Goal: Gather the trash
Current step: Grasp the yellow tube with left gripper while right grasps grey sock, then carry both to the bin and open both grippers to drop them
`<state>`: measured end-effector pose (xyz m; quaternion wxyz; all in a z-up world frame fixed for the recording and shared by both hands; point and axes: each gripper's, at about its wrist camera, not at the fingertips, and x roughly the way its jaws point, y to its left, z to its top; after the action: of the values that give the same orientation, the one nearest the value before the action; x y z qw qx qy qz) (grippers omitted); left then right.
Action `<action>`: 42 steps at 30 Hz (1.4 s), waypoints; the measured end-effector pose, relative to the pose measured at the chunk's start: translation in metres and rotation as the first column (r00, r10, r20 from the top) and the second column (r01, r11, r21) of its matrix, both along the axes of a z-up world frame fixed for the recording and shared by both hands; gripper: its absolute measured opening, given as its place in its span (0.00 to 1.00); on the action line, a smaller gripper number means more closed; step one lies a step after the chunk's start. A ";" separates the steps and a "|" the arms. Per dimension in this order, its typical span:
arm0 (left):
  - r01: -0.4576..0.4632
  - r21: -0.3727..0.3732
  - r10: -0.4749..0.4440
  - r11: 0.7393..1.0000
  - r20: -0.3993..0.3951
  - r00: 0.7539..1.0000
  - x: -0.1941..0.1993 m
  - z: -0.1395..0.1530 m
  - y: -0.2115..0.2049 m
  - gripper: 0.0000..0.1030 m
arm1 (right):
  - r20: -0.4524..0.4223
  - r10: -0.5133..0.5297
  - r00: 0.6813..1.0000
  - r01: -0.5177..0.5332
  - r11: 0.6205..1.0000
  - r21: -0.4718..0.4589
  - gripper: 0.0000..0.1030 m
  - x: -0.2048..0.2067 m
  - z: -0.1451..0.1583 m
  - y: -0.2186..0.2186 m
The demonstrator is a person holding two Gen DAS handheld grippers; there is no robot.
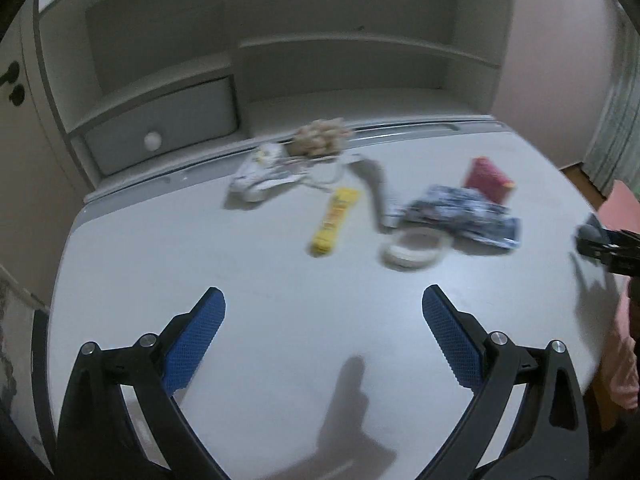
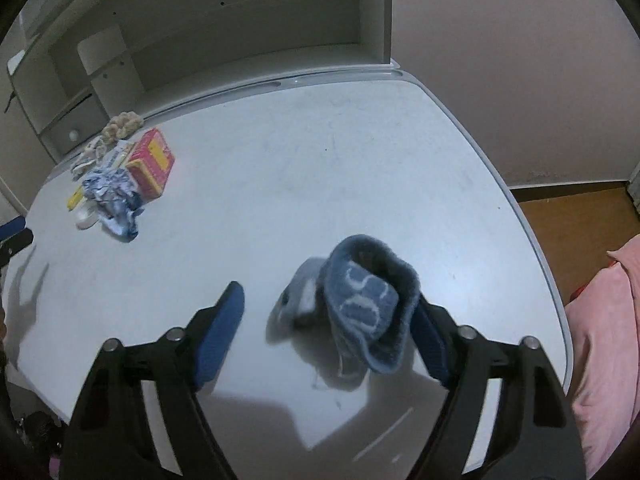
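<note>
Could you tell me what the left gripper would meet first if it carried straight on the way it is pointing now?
Probably bare table: the left gripper, jaws open and empty, points down at it. The yellow wrapper and white ring lie further on; depth is unclear.
</note>
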<state>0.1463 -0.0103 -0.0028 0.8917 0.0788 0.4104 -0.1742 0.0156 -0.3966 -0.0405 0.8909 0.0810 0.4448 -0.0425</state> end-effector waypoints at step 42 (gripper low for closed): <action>0.491 -0.084 -0.489 0.867 0.047 0.871 -0.131 0.043 -0.249 0.12 | 0.087 -0.204 0.975 0.202 0.979 0.032 0.32 -0.169 0.039 -0.088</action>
<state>0.0154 -0.2598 0.0403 0.8258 0.1406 0.3578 -0.4127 -0.1538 -0.4851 -0.0020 0.9001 0.1380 0.3941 -0.1247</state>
